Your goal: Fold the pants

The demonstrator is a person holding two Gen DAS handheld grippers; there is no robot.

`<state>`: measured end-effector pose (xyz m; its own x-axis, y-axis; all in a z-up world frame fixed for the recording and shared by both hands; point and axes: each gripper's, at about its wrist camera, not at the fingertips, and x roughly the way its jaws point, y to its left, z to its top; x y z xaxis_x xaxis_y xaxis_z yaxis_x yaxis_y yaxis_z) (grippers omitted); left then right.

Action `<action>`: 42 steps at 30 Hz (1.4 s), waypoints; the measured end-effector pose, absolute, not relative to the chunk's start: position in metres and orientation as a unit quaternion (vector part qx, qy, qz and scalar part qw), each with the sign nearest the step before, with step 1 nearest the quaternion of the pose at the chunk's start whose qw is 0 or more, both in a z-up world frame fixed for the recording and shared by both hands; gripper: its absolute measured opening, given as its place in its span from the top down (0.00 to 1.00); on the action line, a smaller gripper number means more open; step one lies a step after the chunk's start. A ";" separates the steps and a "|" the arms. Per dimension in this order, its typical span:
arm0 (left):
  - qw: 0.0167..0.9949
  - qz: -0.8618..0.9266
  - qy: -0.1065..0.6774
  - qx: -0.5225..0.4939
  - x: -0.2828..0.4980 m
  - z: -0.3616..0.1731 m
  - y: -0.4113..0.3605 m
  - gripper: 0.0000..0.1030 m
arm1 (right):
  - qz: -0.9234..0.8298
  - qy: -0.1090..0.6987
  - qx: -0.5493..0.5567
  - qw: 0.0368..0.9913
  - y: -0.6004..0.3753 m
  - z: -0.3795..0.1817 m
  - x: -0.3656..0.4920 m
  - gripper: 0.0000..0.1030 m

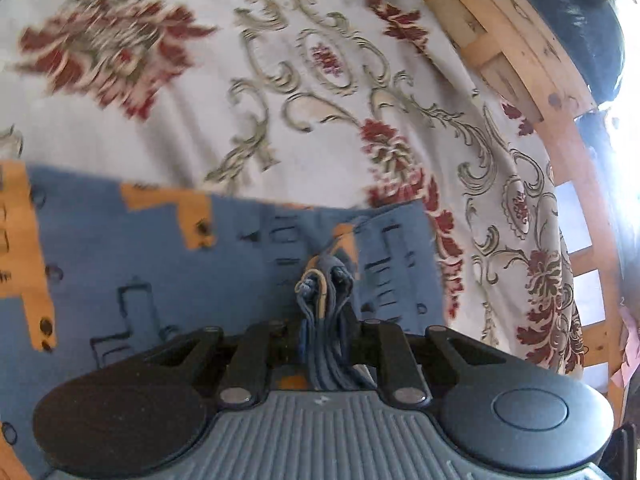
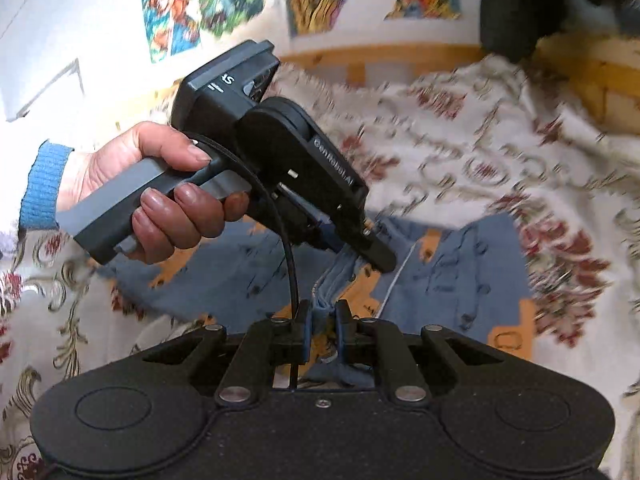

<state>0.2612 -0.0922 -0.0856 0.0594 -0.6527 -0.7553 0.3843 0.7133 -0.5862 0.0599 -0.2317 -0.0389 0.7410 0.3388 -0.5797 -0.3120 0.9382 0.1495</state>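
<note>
Blue pants (image 1: pixel 168 256) with orange patches and dark line drawings lie spread on a cream floral bedspread. My left gripper (image 1: pixel 324 292) is shut on a bunched stack of the pants' blue edges, which stick up between its fingers. In the right wrist view the same pants (image 2: pixel 452 276) lie ahead, and my right gripper (image 2: pixel 322 312) is shut on a gathered fold of the blue fabric. Just beyond it the left gripper (image 2: pixel 372 256), held by a hand (image 2: pixel 160 188) with a blue knit cuff, pinches the same fold from the left.
The floral bedspread (image 1: pixel 340 80) covers the bed around the pants. A wooden slatted bed frame (image 1: pixel 560 128) runs along the right side, with a dark bundle (image 1: pixel 576 12) beyond it. Colourful cartoon posters (image 2: pixel 208 4) hang on the wall behind the wooden rail (image 2: pixel 384 60).
</note>
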 end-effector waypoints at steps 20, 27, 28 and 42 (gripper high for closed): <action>0.729 -0.358 0.562 -0.157 0.253 -0.100 -0.072 0.82 | 0.170 0.326 -0.017 0.930 -0.223 -0.048 0.058 0.82; 0.740 -0.347 0.560 -0.133 0.248 -0.090 -0.075 0.87 | 0.173 0.330 -0.008 0.928 -0.223 -0.044 0.059 0.85; 0.741 -0.346 0.560 -0.132 0.248 -0.088 -0.074 0.87 | 0.173 0.330 -0.007 0.928 -0.221 -0.043 0.059 0.85; 0.752 -0.333 0.554 -0.130 0.251 -0.075 -0.015 0.88 | 0.217 0.332 0.018 0.918 -0.173 -0.031 0.073 0.86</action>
